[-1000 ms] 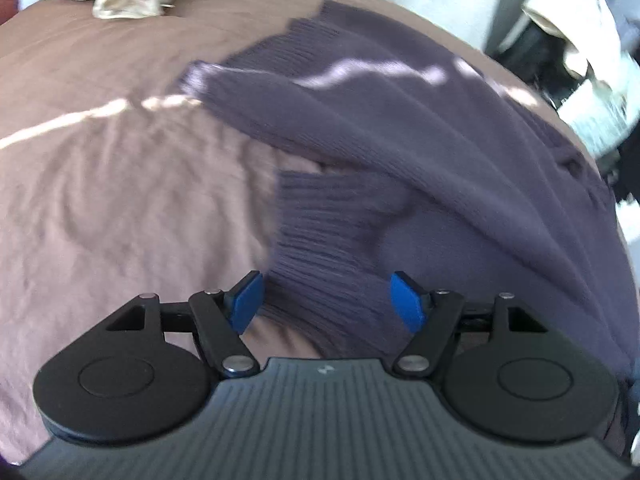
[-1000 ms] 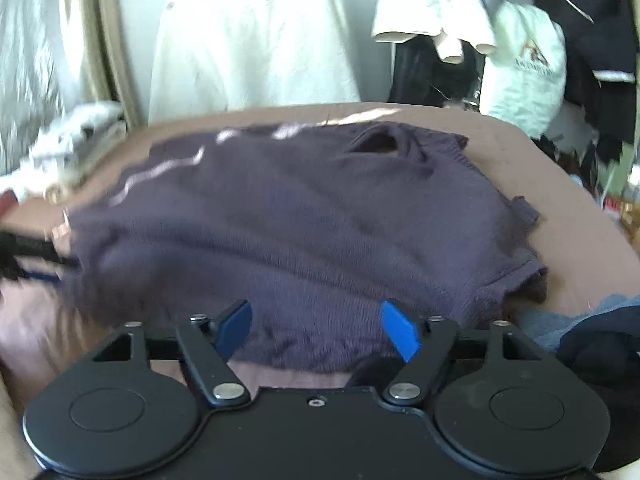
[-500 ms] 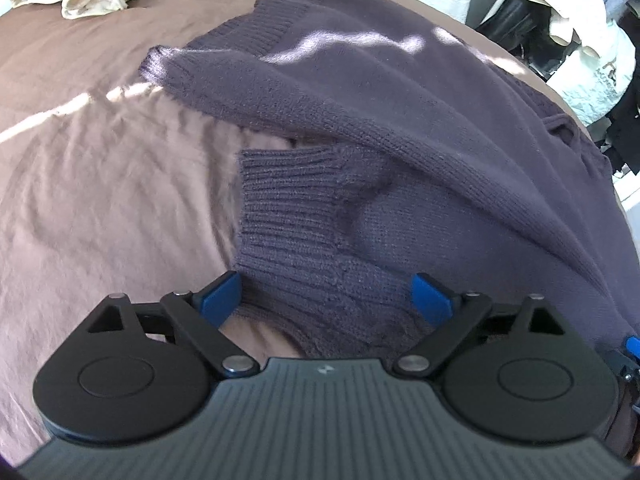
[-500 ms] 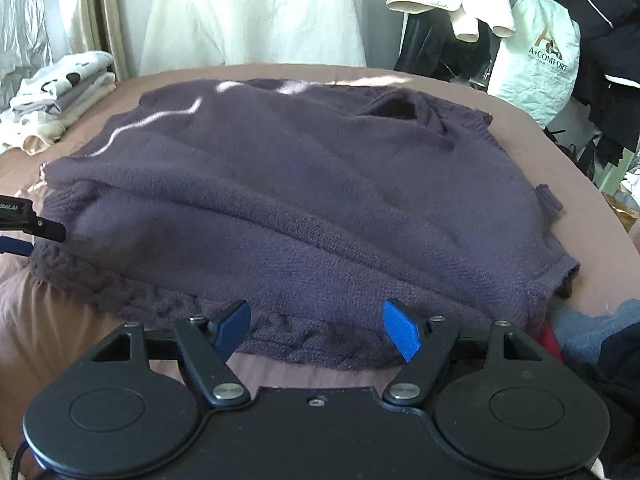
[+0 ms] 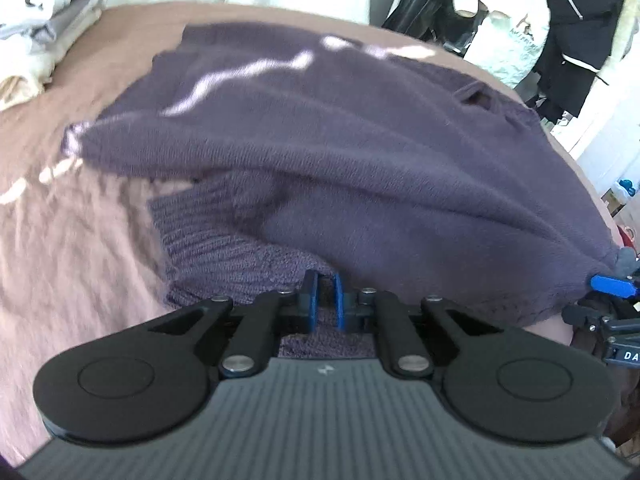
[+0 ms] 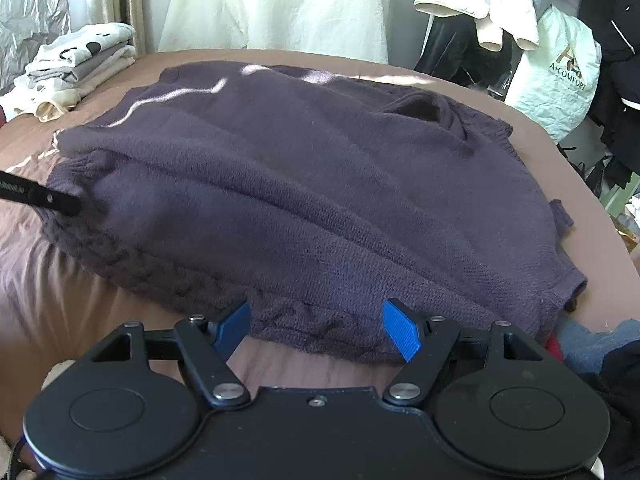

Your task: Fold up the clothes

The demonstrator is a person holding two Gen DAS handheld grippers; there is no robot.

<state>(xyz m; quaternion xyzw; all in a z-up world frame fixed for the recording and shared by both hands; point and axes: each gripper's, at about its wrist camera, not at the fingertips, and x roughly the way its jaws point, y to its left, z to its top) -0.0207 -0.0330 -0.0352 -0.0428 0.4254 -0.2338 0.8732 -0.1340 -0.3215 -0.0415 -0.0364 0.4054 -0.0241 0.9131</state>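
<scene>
A dark purple knit sweater [image 5: 360, 160] lies spread on the brown bed sheet [image 5: 60, 240], one sleeve folded across its body. My left gripper [image 5: 324, 300] is at the sweater's near left corner. Its jaws are closing, and the blue pads pinch a fold of the ribbed hem between them. In the right wrist view the sweater [image 6: 300, 160] fills the middle, neck hole at the far right. My right gripper [image 6: 318, 330] stands open at the near hem, with the hem's edge lying between its fingers but untouched by the pads. The left gripper's tip [image 6: 40, 196] shows at the sweater's left edge.
A stack of folded light clothes [image 6: 76, 64] sits at the bed's far left corner. Hanging jackets and a white bag [image 6: 560, 76] crowd the right side. Grey-blue and dark garments [image 6: 592, 344] lie at the bed's near right. A pale curtain [image 6: 280, 4] hangs behind.
My left gripper's jaws went from wide open to pinched on the sweater's hem, and its view swung toward the room's right side. My right gripper edged closer to the near hem.
</scene>
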